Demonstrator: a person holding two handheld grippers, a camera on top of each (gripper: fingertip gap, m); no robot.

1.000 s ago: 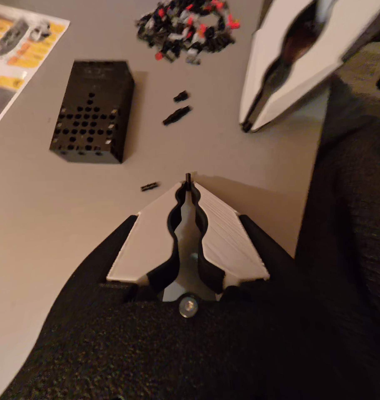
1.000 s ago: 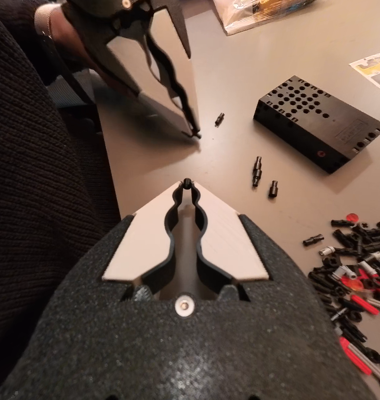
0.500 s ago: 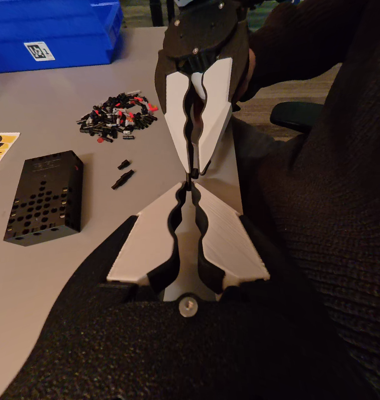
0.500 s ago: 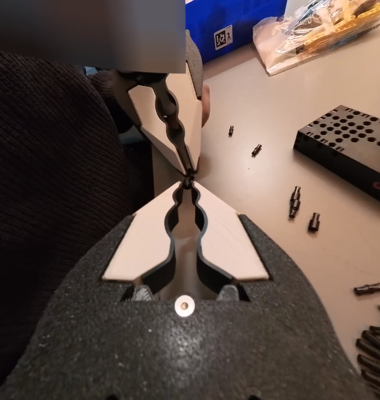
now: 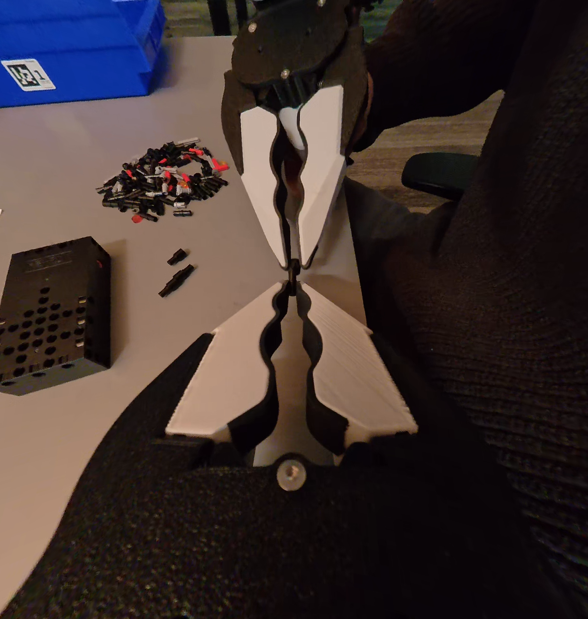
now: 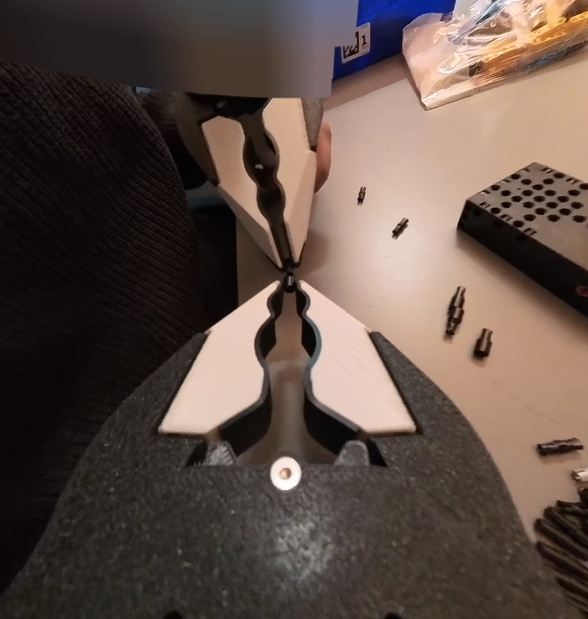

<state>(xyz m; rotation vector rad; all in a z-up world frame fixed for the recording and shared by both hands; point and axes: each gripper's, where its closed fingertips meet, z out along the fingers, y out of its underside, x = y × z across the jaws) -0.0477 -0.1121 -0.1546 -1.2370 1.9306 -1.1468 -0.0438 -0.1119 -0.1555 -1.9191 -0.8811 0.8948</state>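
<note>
Right now your left gripper [image 5: 291, 290] is clamped on a small black pin [image 5: 292, 279], and your right gripper [image 6: 288, 287] is clamped on a second black pin [image 6: 289, 283]. You hold the two grippers tip to tip above the near edge of the worktop [image 5: 85, 435], and the two pins appear to touch end to end, though the joint is too small and dark to be sure.

Just beyond the tips, toward the middle of the worktop, lie a longer joined black connector [image 5: 176, 280] and a short black bush [image 5: 178, 257], near each other but apart. Farther out sits a black perforated box [image 5: 48, 315]. A pile of small black, red and grey parts [image 5: 163, 182] lies past the connectors. At the far edge stands a blue bin [image 5: 68, 50], and a clear bag of parts [image 6: 500, 43] lies close to it.
</note>
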